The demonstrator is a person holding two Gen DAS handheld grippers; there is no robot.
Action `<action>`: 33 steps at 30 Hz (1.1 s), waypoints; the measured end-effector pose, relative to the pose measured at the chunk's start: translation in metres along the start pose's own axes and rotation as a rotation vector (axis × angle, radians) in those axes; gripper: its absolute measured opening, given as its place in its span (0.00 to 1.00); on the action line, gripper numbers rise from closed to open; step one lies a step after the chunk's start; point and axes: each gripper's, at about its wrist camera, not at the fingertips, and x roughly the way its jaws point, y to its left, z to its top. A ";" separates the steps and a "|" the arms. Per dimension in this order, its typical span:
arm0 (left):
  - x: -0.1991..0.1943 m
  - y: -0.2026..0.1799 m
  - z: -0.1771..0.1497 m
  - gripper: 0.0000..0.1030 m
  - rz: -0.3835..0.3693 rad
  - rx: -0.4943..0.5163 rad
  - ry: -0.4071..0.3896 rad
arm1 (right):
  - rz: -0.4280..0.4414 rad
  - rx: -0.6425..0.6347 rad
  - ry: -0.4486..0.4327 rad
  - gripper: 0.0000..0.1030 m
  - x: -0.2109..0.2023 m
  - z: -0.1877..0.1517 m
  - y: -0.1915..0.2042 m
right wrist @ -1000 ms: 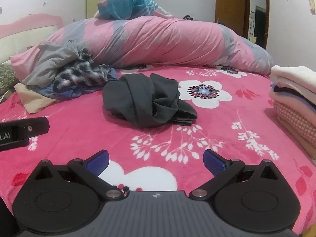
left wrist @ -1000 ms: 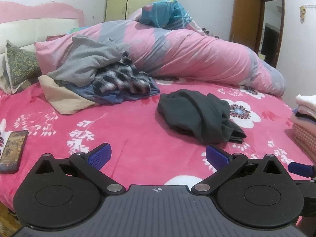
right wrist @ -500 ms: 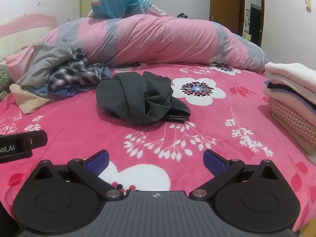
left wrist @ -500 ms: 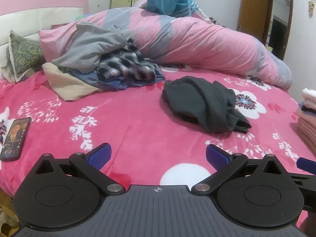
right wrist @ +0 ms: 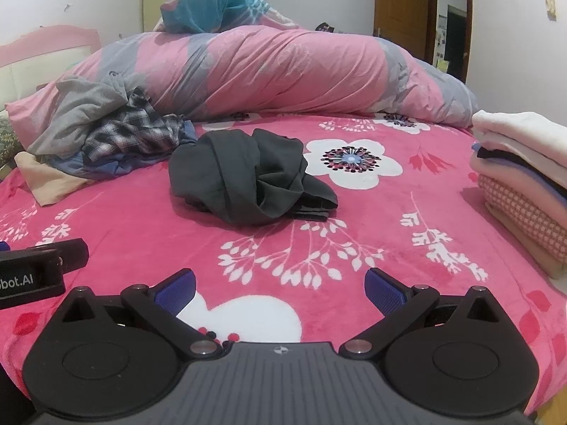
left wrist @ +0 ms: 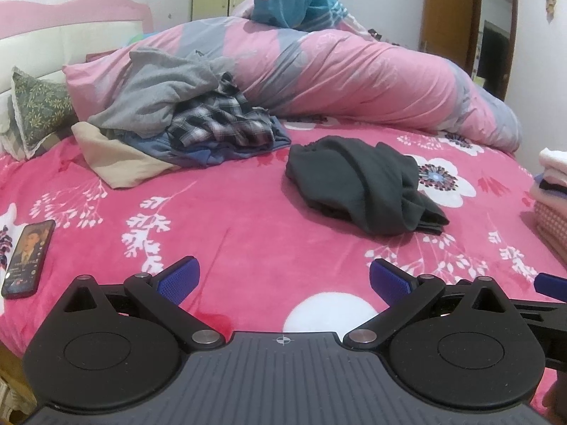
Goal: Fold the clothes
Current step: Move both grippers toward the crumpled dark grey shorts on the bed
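A crumpled dark grey garment lies in a heap on the pink flowered bedspread, ahead of both grippers. My left gripper is open over the near edge of the bed, nothing between its blue pads. My right gripper is open too, empty, a short way before the garment. A pile of unfolded clothes, grey, plaid, blue and beige, sits at the back left. A stack of folded clothes rests at the right edge.
A rolled pink and grey duvet runs across the back of the bed, a blue pillow on top. A phone lies at the left edge. A green patterned cushion leans on the headboard. A door stands far right.
Both grippers have shifted a little forward and upward over the bed, so the dark garment and clothes pile sit lower in the views. Nothing was grasped; both stay open.
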 end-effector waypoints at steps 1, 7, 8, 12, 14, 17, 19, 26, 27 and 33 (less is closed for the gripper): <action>0.000 0.000 0.000 1.00 0.000 0.001 0.001 | -0.001 -0.001 0.000 1.00 0.000 0.000 0.000; 0.001 -0.002 -0.002 1.00 0.005 0.010 0.004 | -0.001 -0.001 0.001 1.00 0.001 -0.001 0.000; 0.001 -0.002 -0.002 1.00 0.005 0.011 0.005 | -0.001 -0.002 0.002 1.00 0.001 -0.001 0.000; 0.002 -0.002 -0.002 1.00 0.006 0.012 0.009 | -0.001 -0.002 0.002 1.00 0.001 -0.001 0.000; 0.002 -0.003 -0.002 1.00 0.008 0.012 0.011 | -0.001 -0.002 0.002 1.00 0.001 -0.001 0.000; 0.003 -0.002 -0.002 1.00 0.009 0.011 0.014 | -0.002 -0.001 0.005 1.00 0.002 -0.001 0.001; 0.003 -0.002 -0.002 1.00 0.009 0.012 0.016 | -0.002 -0.002 0.007 1.00 0.002 -0.001 0.001; 0.005 -0.002 -0.002 1.00 0.010 0.014 0.022 | -0.004 -0.002 0.009 1.00 0.004 -0.001 0.001; 0.006 -0.002 -0.001 1.00 0.010 0.014 0.022 | -0.004 -0.002 0.009 1.00 0.004 -0.001 0.001; 0.010 -0.001 -0.001 1.00 0.011 0.015 0.025 | -0.004 -0.001 0.014 1.00 0.009 0.000 0.001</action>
